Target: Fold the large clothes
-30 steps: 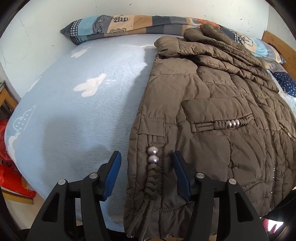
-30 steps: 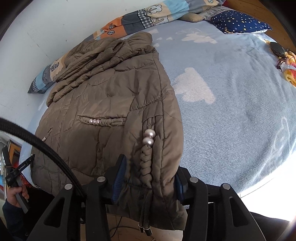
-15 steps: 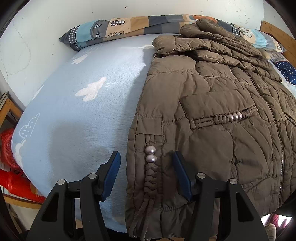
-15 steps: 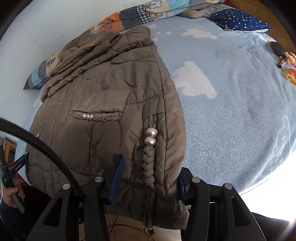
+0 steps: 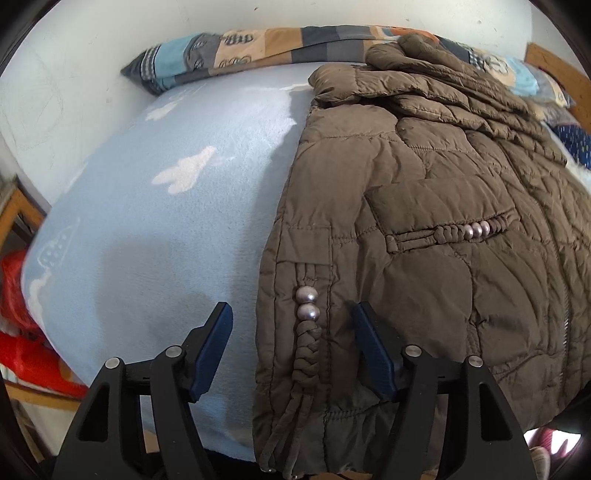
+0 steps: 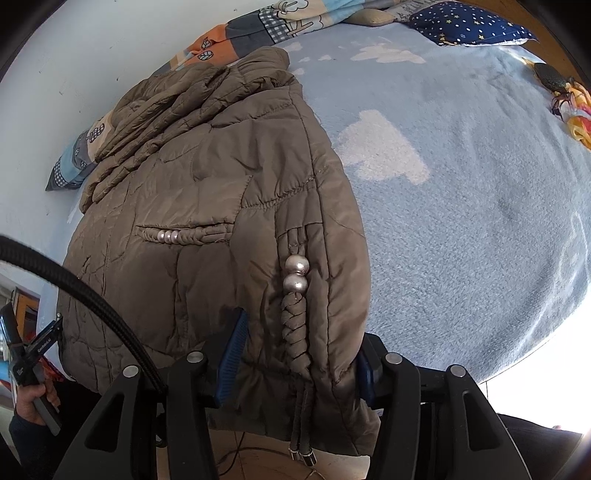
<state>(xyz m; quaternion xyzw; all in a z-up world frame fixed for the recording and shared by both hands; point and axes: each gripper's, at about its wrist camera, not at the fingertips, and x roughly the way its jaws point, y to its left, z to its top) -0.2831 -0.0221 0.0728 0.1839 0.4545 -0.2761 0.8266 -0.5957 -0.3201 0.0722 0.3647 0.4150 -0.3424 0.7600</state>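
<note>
A brown quilted jacket (image 5: pixel 424 206) lies front up on the light blue bed sheet (image 5: pixel 166 229), its hem hanging over the near edge. My left gripper (image 5: pixel 291 314) straddles the jacket's left hem corner and its braided cord with two silver beads (image 5: pixel 306 304). Its jaws are opening; the left pad (image 5: pixel 210 354) stands clear over bare sheet. My right gripper (image 6: pixel 303 332) straddles the jacket's (image 6: pixel 221 184) right hem corner, jaws opening too. The puffy fabric fills the gap and hides the right pad, with no pinch showing.
A patchwork quilt (image 5: pixel 258 48) runs along the white wall behind the collar. A navy starred pillow (image 6: pixel 469 22) and small colourful items (image 6: pixel 569 107) sit on the sheet's (image 6: pixel 461 221) far right. Red plastic (image 5: pixel 14 314) and a wooden frame are beside the bed. A black cable (image 6: pixel 74 288) crosses the right wrist view.
The left gripper's jaws have spread wider, and its left finger now stands further from the jacket's edge. The right gripper's jaws have widened slightly around the hem. The jacket has stayed put.
</note>
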